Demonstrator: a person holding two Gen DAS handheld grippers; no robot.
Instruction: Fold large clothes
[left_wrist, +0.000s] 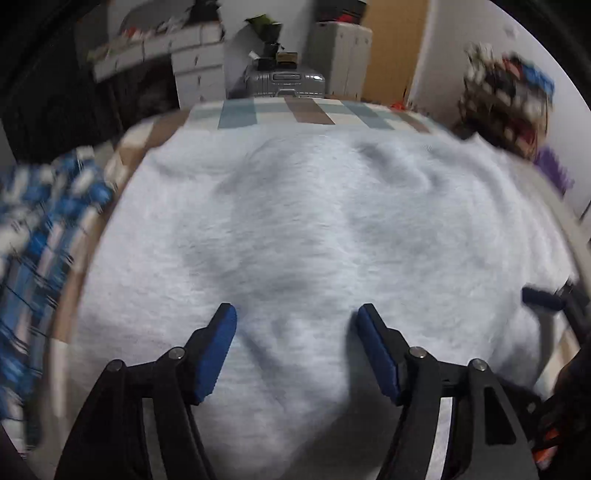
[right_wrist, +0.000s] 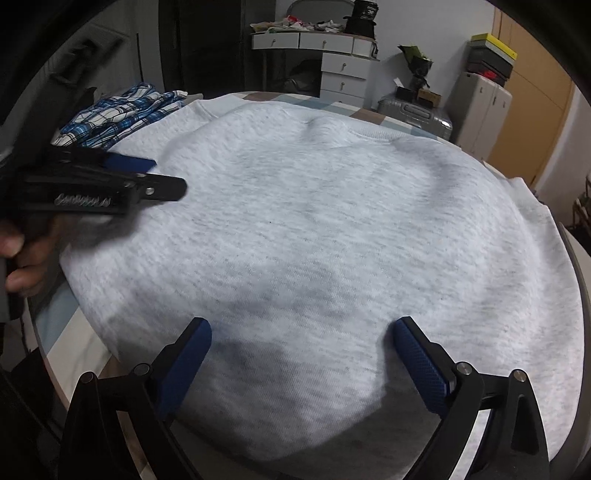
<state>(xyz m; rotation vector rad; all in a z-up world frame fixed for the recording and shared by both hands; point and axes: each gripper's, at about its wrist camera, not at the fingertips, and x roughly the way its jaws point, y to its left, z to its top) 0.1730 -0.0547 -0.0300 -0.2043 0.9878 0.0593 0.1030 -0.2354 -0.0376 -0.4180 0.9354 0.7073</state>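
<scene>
Hovering Over a Spread Sweatshirt

Lying flat across the checked bedspread, the pale grey sweatshirt fills both views. The left gripper hangs above the garment's near edge with its blue-padded jaws spread wide, holding nothing. The right gripper hovers likewise, jaws apart and empty. A blue plaid garment lies bunched just beside the sweatshirt's left side.
</scene>
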